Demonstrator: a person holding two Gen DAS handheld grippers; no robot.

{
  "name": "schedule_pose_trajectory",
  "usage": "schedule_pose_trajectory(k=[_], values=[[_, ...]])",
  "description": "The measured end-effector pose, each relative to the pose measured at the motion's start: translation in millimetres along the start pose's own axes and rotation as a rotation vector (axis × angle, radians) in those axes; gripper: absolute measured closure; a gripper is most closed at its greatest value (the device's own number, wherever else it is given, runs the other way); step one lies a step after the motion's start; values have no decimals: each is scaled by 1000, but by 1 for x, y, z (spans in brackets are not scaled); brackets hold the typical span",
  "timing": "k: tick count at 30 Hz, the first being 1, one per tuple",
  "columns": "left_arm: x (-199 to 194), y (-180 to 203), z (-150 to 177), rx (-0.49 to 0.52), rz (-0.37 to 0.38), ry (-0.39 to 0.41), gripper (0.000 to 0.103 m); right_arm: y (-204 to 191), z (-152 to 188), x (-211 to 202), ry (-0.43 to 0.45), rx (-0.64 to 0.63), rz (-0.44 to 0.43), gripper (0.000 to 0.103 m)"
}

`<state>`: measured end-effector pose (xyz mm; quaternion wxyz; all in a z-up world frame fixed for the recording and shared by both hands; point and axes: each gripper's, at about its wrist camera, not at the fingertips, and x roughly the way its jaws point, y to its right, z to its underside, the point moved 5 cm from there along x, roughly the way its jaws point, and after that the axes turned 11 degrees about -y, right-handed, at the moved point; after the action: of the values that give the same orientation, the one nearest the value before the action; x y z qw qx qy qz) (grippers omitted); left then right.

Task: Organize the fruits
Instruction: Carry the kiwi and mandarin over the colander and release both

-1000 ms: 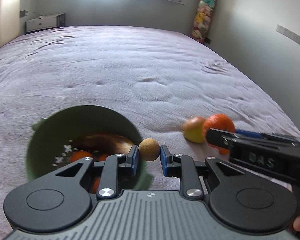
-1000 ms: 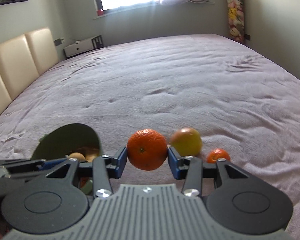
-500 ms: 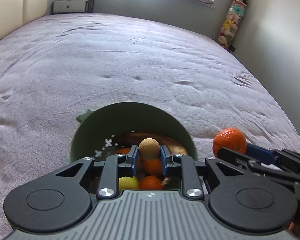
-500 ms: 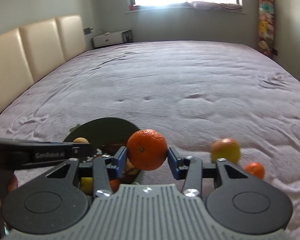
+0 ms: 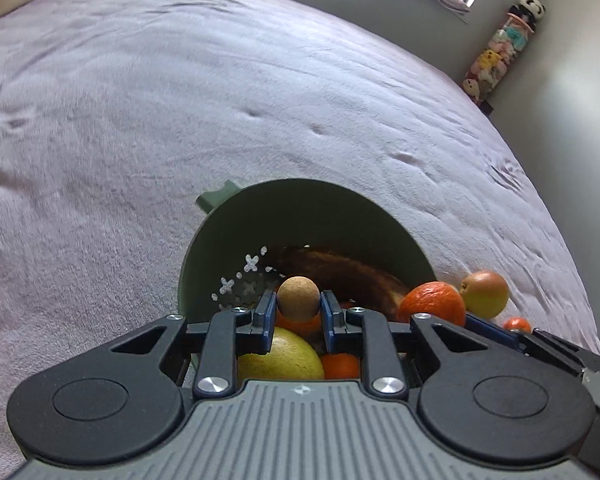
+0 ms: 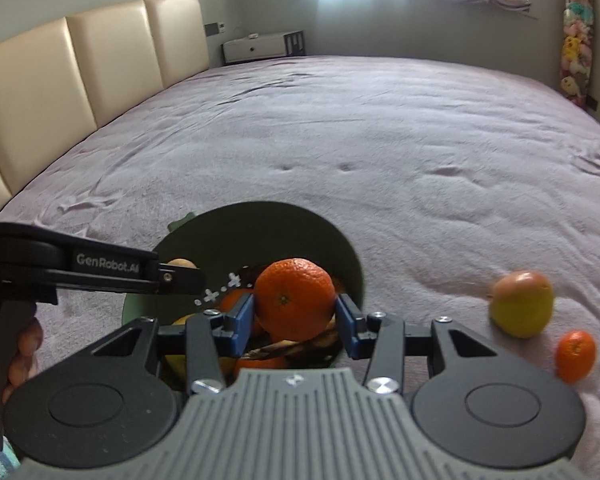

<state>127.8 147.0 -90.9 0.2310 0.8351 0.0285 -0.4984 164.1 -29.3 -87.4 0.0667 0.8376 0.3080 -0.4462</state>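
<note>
Both tongs hover over the green bowl [image 6: 352, 264] on the bed: left tongs [image 5: 298, 312] pinch a small brown fruit [image 5: 298, 298], right tongs [image 6: 295, 312] an orange [image 6: 295, 298]. Released together, the fruits could collide and bounce out.

— Where's the fruit?
— A small tan round fruit [image 5: 298, 298] and a large orange [image 6: 295, 299] are each held above the green bowl [image 6: 342, 250], which holds a yellow fruit [image 5: 282, 354], oranges and a dark banana [image 5: 340, 270].
— Outside it?
— A yellow-red apple [image 6: 521, 304] and small mandarin [image 6: 575, 356] lie on the bedspread to its right.
</note>
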Motion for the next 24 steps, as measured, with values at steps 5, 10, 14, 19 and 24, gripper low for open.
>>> schedule_pose_trajectory(k=[5, 10, 14, 19, 24], values=[[12, -3, -3, -11, -1, -19, 78, -9, -1, 19, -26, -49, -12, 61], [19, -4, -7, 0, -46, -20, 78, -13, -4, 30, -34, -80, -23, 61], [26, -6, -8, 0, -82, -42, 78, -14, -4, 36, -41, -87, -34, 61], [30, -10, -8, -3, -107, -56, 77, -16, -3, 44, -57, -100, -40, 61], [34, -7, -8, 21, -123, -59, 77, -18, -2, 51, -81, -111, -42, 61]])
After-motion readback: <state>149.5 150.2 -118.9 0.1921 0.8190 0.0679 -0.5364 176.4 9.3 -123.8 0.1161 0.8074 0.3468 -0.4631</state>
